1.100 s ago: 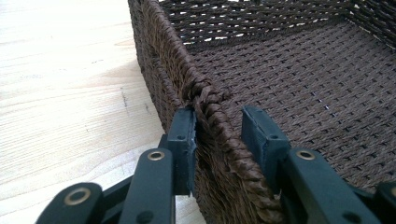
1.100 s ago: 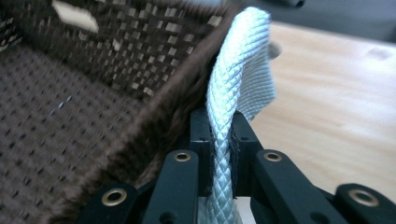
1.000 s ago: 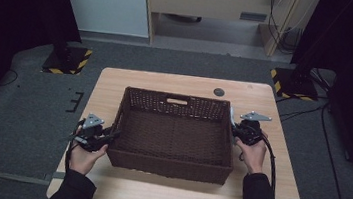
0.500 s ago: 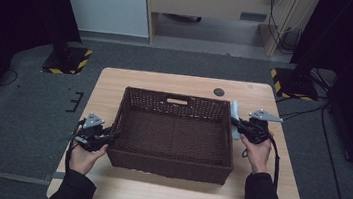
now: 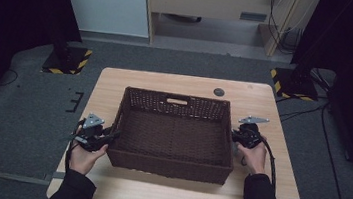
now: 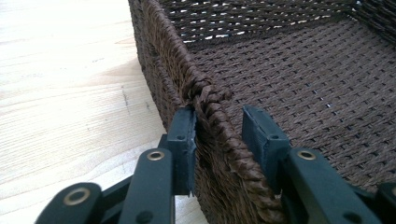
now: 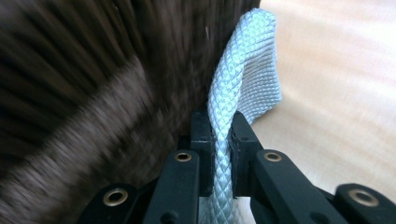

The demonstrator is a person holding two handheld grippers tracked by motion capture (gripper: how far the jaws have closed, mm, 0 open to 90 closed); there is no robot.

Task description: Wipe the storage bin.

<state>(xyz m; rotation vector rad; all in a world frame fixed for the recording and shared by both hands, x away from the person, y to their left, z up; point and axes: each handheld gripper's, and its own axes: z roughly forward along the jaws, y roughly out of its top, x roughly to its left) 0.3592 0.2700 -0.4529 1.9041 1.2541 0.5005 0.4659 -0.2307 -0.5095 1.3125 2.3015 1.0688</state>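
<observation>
A pale wooden worktop (image 5: 254, 196) carries a large rectangular basket of dark brown woven wicker (image 5: 173, 132), which sits in its middle with a slot handle in the far wall. A small dark round disc (image 5: 219, 92) lies on the wood beyond the basket's far right corner. The left gripper (image 5: 110, 135) is at the basket's left wall near the front corner; in the left gripper view its jaws straddle the braided rim (image 6: 217, 126), one pad against the outer face, the other just apart from the inner side, so they are part open. The right gripper (image 5: 235, 135) is beside the basket's right wall, jaws clamped tight on a white braided strap (image 7: 233, 100) that hangs against the wicker.
</observation>
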